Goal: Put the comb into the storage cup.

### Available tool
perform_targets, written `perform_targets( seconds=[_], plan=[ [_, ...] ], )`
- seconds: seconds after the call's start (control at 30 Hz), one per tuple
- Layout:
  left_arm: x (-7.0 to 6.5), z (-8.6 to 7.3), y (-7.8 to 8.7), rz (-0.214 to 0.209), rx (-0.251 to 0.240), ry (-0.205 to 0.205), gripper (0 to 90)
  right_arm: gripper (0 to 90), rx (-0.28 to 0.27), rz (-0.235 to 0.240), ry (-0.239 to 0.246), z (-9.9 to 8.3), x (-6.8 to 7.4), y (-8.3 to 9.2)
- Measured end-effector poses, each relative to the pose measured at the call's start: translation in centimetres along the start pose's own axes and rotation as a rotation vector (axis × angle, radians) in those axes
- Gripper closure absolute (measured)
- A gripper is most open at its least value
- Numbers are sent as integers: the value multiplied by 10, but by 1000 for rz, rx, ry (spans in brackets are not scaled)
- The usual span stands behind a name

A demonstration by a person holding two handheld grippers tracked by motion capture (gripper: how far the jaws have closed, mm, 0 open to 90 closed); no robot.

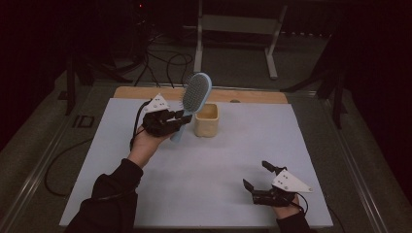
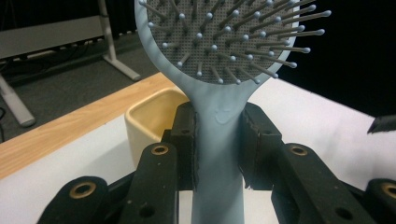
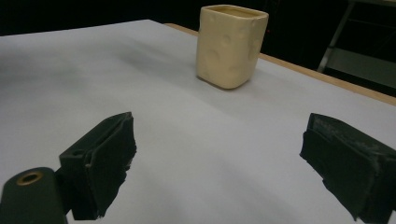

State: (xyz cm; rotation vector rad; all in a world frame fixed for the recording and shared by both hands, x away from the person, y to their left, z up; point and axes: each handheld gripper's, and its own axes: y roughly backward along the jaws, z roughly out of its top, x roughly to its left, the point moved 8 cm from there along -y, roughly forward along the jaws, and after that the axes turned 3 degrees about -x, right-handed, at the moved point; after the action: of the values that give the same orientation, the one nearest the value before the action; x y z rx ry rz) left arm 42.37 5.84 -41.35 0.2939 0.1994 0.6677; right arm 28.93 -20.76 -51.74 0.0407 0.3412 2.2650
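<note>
High view shows your left gripper (image 1: 180, 118) clamping the blue hairbrush (image 1: 193, 98) by its handle, just left of the cream cup (image 1: 207, 120). Keep it upright, lower handle-first. Right gripper (image 1: 254, 176) idles wide apart, near right.

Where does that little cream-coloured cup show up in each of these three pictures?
High view: cream cup at table centre-back, right of the hairbrush.
Left gripper view: cup left of centre, behind the tongs holding the brush.
Right gripper view: cup top centre.
Shared landmark: the table's wooden edge.
</note>
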Motion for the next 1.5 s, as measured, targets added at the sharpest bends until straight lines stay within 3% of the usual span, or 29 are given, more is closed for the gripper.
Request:
perform_targets(
  seconds=[0.4,0.7,0.97,1.23,1.5],
  plan=[
    [-5,29,-26,-16,-60,27,699,95,-7,3,-6,1,0,0],
    [-4,34,-47,-16,-72,36,699,95,-12,4,-4,2,-1,1],
    [1,43,-63,-15,-127,65,699,95,-15,4,-10,2,-1,2],
    [5,47,-81,-29,-137,59,699,95,-16,11,-8,2,0,1],
    [12,50,-94,-17,-182,63,699,95,-16,13,-14,1,0,1]
  ],
)
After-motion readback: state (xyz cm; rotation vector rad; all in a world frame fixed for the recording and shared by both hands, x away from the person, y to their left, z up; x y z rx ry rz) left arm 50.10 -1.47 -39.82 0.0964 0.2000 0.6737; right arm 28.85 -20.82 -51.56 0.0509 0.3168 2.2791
